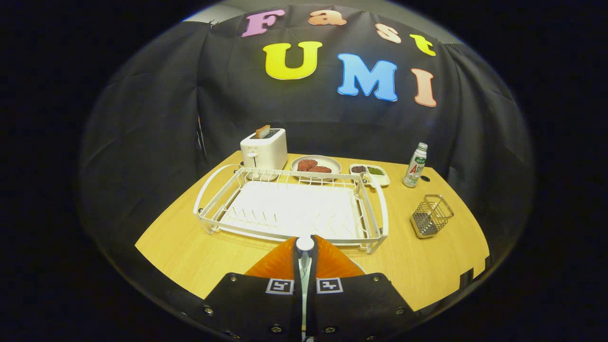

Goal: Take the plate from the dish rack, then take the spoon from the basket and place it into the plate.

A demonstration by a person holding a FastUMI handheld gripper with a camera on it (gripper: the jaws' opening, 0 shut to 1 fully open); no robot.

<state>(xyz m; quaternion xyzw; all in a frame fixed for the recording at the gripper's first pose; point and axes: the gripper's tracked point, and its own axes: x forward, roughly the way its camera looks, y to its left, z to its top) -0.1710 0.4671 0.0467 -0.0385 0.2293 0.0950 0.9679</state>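
Observation:
My gripper (304, 281) is shut on a white spoon (305, 245), whose rounded end sticks out just ahead of the fingertips. Its thin stem runs back between the two black fingers (266, 304). Right under the fingers lies an orange plate (281, 264) on the wooden table (190, 251), in front of the dish rack. The fingers hide most of the plate. The white wire dish rack (290, 206) beyond the plate holds nothing. A small metal mesh basket (430, 216) stands to the right of the rack with nothing in it.
Behind the rack stand a white toaster (264, 148) with a slice of bread, a plate of brown patties (316, 165), a small two-part dish (370, 173) and a bottle (415, 165). Bare tabletop lies between the rack and the basket.

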